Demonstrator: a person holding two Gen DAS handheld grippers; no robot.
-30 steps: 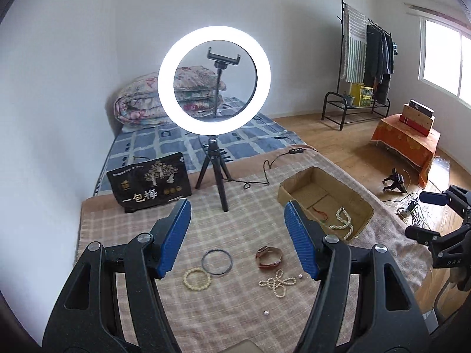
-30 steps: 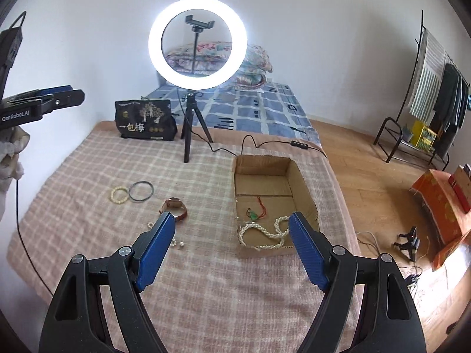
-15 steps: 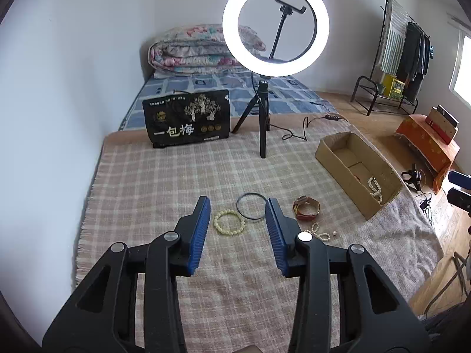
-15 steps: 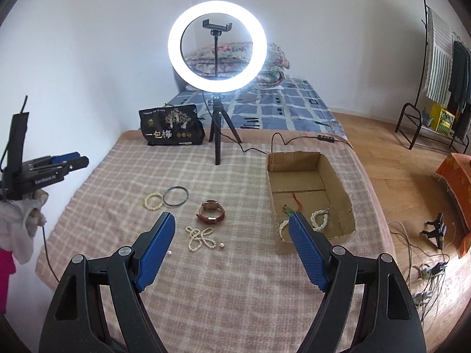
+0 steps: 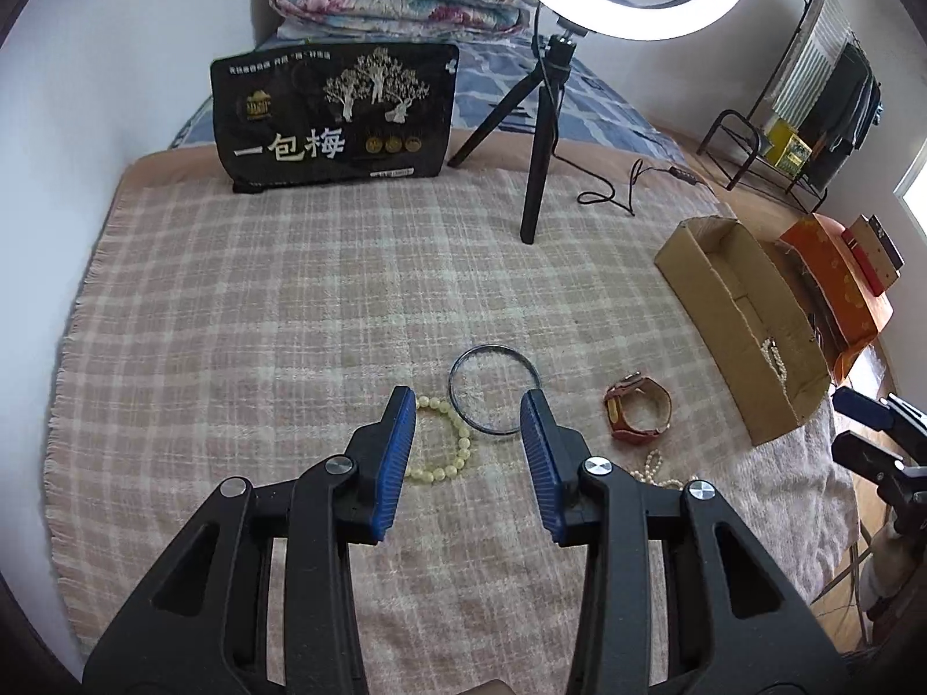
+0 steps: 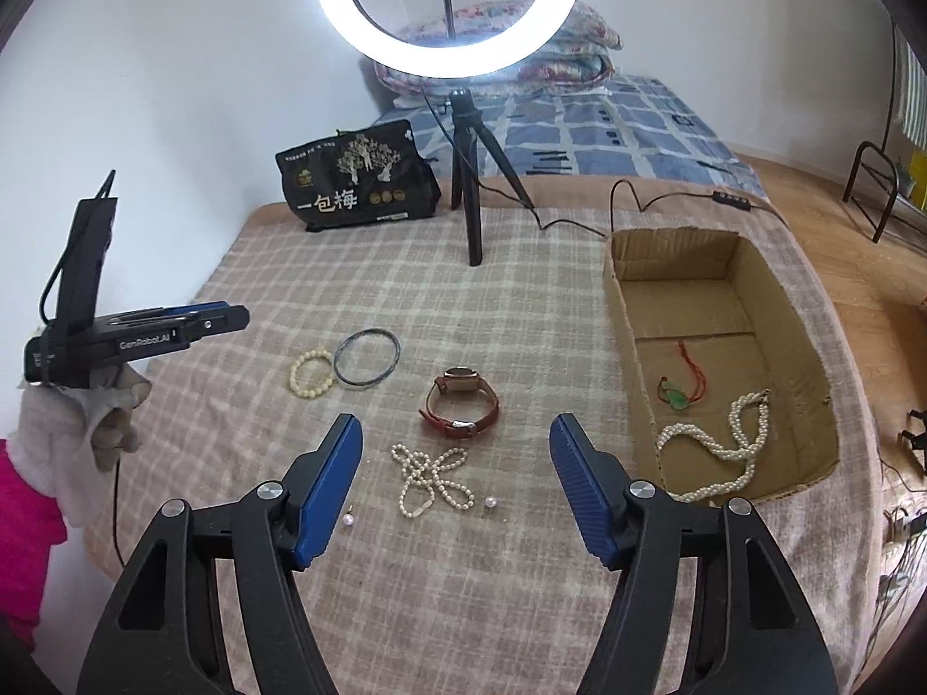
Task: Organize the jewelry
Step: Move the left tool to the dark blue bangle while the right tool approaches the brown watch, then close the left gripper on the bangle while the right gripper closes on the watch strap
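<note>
On the checked blanket lie a pale bead bracelet (image 5: 446, 440), a dark bangle (image 5: 492, 388), a brown-strap watch (image 6: 460, 402), a looped pearl strand (image 6: 431, 478) and two loose pearls (image 6: 491, 501). My left gripper (image 5: 468, 405) hovers over the bracelet and bangle, half open and touching nothing. My right gripper (image 6: 455, 428) points down at the watch and pearl strand. Its jaws are closing with nothing pressed between them. The cardboard box (image 6: 672, 249) at the right holds a pearl necklace (image 6: 718, 452) and a green pendant on red cord (image 6: 678, 391).
A ring light on a tripod (image 6: 472, 197) stands at the back of the blanket, its cable (image 6: 579, 220) trailing to the right. A black snack bag (image 5: 336, 116) leans behind it. A gloved hand (image 6: 81, 423) holds the left gripper (image 6: 240, 317). The floor drops off past the box.
Both grippers have come down towards the blanket and tilted further downward. The left jaws narrowed and now frame the bracelet and bangle. The right jaws have drawn in a little.
</note>
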